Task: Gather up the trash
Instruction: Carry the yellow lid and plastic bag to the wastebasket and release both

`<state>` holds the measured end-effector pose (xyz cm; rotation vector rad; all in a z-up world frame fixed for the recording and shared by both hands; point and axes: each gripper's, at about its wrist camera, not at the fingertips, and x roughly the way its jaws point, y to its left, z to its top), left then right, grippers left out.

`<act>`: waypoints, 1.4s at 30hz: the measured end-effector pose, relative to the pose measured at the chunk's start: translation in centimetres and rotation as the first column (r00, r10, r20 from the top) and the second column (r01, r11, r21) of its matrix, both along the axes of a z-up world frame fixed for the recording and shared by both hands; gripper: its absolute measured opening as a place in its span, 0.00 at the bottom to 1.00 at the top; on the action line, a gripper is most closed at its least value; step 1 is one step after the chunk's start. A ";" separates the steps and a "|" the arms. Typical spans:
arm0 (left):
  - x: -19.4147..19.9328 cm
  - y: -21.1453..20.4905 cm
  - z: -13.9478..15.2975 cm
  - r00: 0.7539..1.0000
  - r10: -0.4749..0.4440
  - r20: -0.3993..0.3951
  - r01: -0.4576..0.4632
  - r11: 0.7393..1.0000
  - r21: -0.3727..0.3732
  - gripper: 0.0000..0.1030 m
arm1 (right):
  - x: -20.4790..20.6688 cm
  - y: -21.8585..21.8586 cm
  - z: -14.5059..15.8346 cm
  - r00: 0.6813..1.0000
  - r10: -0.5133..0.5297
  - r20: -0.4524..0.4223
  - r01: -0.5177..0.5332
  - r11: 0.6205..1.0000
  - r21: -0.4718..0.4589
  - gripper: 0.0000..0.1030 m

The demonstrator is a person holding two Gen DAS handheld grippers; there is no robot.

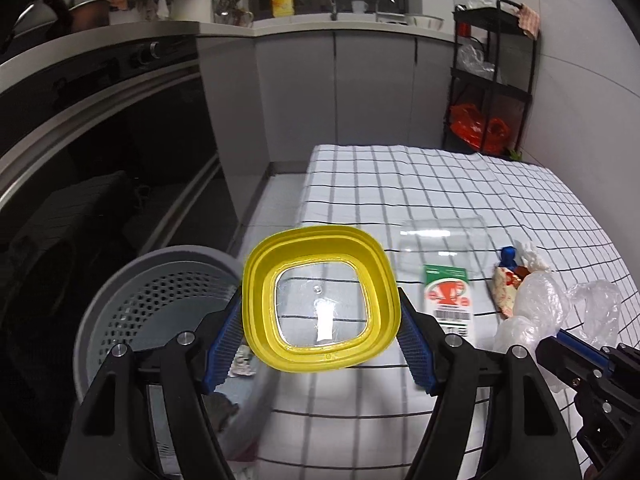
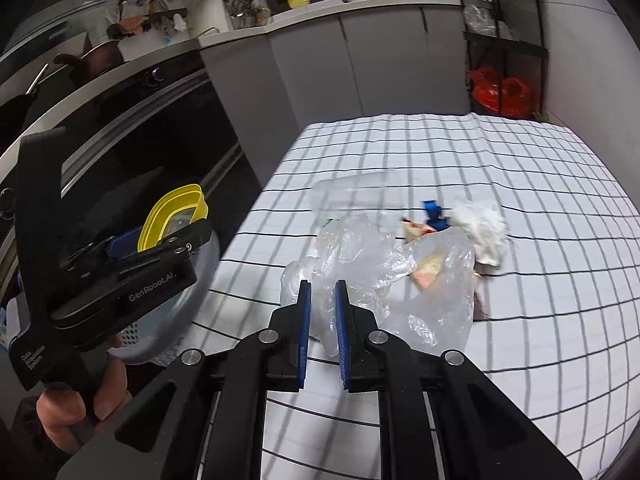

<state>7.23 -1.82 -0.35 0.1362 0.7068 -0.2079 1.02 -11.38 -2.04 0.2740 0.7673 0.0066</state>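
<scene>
Claws: two. The left claw [image 1: 320,340] is pinching one square yellow plastic lid with a clear window [image 1: 320,300] by its two side edges, at lower centre of the left wrist view. The right claw [image 2: 322,332] is pressed together on one crumpled clear plastic bag [image 2: 400,272], at lower centre of the right wrist view.
Loose trash: one green-and-white printed packet [image 1: 448,300], one clear plastic tub [image 1: 440,244], one blue scrap [image 2: 434,212], one white tissue wad [image 2: 480,228], one red-and-cream wrapper [image 1: 506,284], all mid-frame right.
Counter: a white cloth with a black grid [image 2: 480,152]; its far half is open, its left edge drops to the floor.
Bin: one grey perforated plastic basket [image 1: 132,304], lower left, beside that edge; it seems to hold a few scraps, blurred.
</scene>
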 end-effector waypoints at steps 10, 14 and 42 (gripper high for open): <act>1.0 8.7 0.2 0.989 0.151 -0.006 -0.151 0.988 0.018 0.66 | 4.1 7.3 1.0 0.987 0.156 0.026 -0.157 0.987 0.031 0.12; 1.5 12.1 -0.2 0.978 0.209 -0.024 -0.208 0.978 0.024 0.66 | 5.7 10.2 1.0 0.974 0.223 0.023 -0.224 0.974 0.039 0.12; 2.8 18.9 -4.0 0.938 0.302 -0.172 -0.296 0.953 0.062 0.69 | 14.3 18.8 -3.0 0.904 0.421 -0.067 -0.411 0.903 0.125 0.13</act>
